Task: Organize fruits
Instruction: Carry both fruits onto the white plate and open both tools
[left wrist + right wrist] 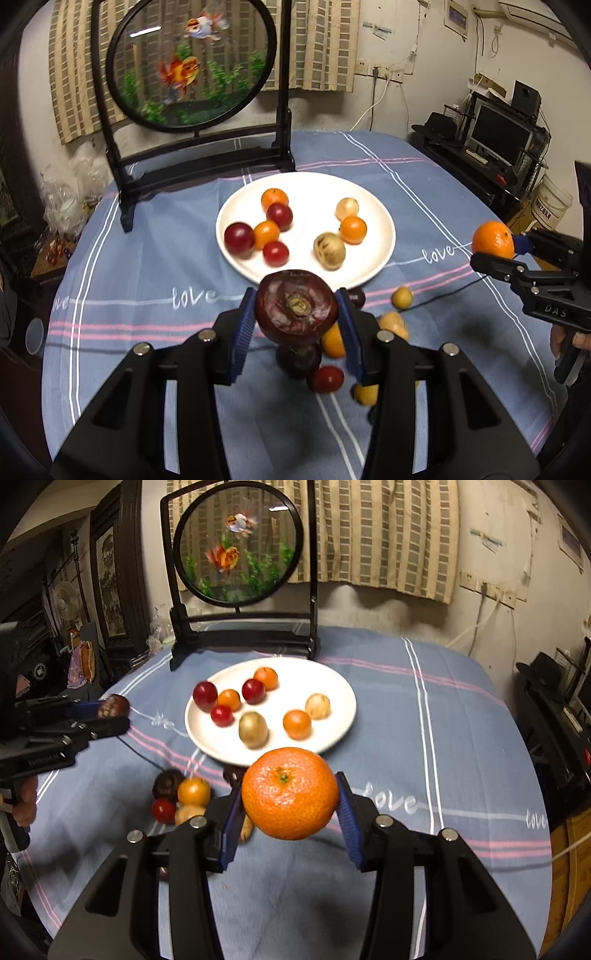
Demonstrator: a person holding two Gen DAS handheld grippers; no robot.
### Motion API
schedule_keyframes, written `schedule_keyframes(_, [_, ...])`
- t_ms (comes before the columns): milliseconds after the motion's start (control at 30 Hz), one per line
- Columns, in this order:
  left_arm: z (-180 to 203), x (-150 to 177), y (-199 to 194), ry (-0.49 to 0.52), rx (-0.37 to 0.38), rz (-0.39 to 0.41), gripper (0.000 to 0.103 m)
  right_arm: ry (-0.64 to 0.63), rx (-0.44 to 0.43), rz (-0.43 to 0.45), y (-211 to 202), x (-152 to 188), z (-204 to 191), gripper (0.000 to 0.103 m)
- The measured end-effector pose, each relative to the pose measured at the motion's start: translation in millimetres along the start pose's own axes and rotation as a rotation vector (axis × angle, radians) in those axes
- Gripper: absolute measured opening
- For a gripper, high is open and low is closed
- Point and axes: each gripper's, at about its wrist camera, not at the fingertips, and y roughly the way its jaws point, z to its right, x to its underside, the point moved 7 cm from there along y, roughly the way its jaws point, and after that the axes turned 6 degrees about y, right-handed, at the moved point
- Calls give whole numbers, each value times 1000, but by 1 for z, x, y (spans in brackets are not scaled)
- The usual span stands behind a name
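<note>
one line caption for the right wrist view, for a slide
Right gripper holds a tangerine above the tablecloth, before the fruit plate.

plate white | tablecloth blue, pink-white stripes | mandarin orange

A lived-in home room: striped curtain at twelve o'clock, goldfish screen on a cloth-covered tabletop, computer monitor on a cluttered stand at three o'clock
</note>
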Motion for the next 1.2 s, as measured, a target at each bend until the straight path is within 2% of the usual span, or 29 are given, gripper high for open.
schedule_keyframes(133, [-5, -20, 23, -22, 20, -19, 44, -17, -31, 10, 17, -25, -8, 46])
schedule_keyframes(333, [-19, -52, 67, -57, 3, -39, 44, -3, -76, -2, 64, -58, -17, 46])
schedule_keyframes(467, [-29, -66, 93, -105, 18, -55, 44, 26, -92, -7, 95, -72, -17, 46])
schedule_keyframes(767, [-50, -71, 151, -165, -8, -125, 44, 73, -54, -63, 160, -77, -11, 47])
schedule_keyframes(900, [-51, -70, 167, -154, -22, -140, 44, 61, -57, -78, 174, -76, -16, 47])
schedule_keyframes(1067, [-49, -71, 178, -169, -4, -149, 44, 70, -60, -101, 189, -73, -17, 47])
schedule_keyframes(1133, [-47, -70, 180, -180, 15, -145, 49, 78, -50, -120, 195, -71, -15, 49])
schedule_keyframes(1200, [-45, -72, 179, -180, 12, -130, 64, 78, -47, -120, 197, -70, -15, 50])
